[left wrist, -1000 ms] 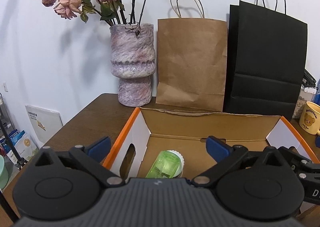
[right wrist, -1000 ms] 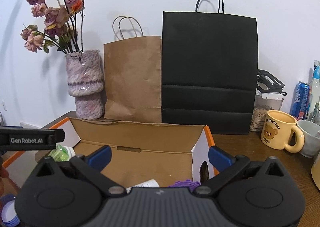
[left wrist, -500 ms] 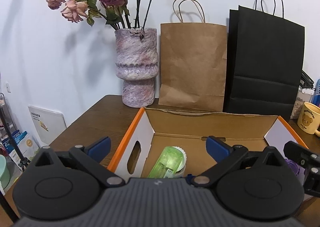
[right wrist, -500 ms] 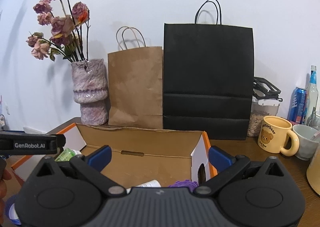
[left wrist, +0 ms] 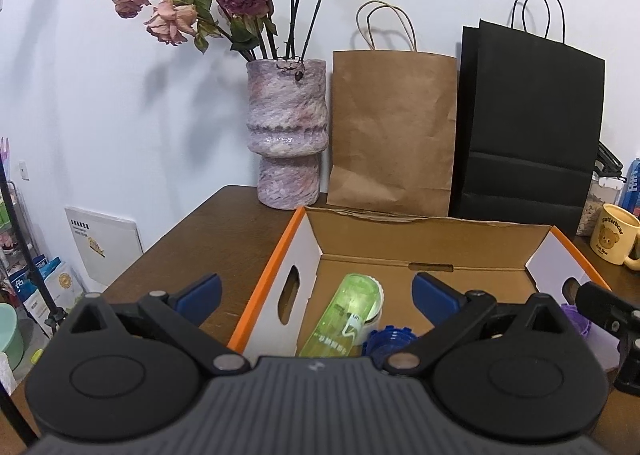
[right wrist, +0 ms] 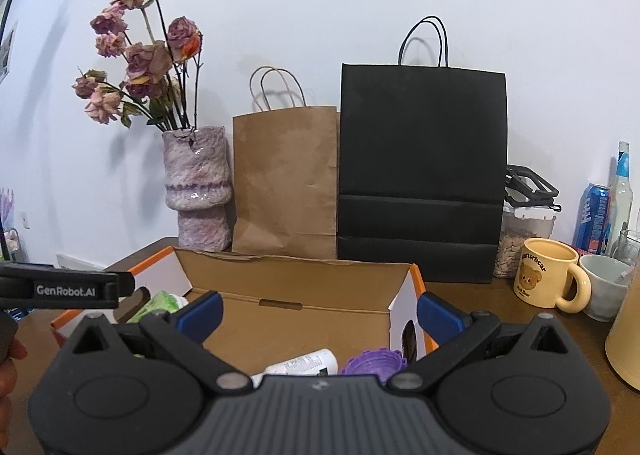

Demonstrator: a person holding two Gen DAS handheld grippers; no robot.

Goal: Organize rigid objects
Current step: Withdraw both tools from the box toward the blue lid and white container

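Both grippers empty, fingers spread

The left gripper and right gripper hold their blue-tipped fingers wide apart, gripping nothing.

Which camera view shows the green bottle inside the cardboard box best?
The left wrist view: the green bottle lies in the cardboard box, most of its length visible. The right wrist view shows only a small green part, behind the other gripper.

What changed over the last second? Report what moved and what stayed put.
Both grippers drew back and rose: the cardboard box sits lower in both views, and more of its contents show, including a blue ridged lid beside the green bottle. The left gripper and right gripper kept their jaws open and empty. Box contents, vase, bags and yellow mug stayed put.
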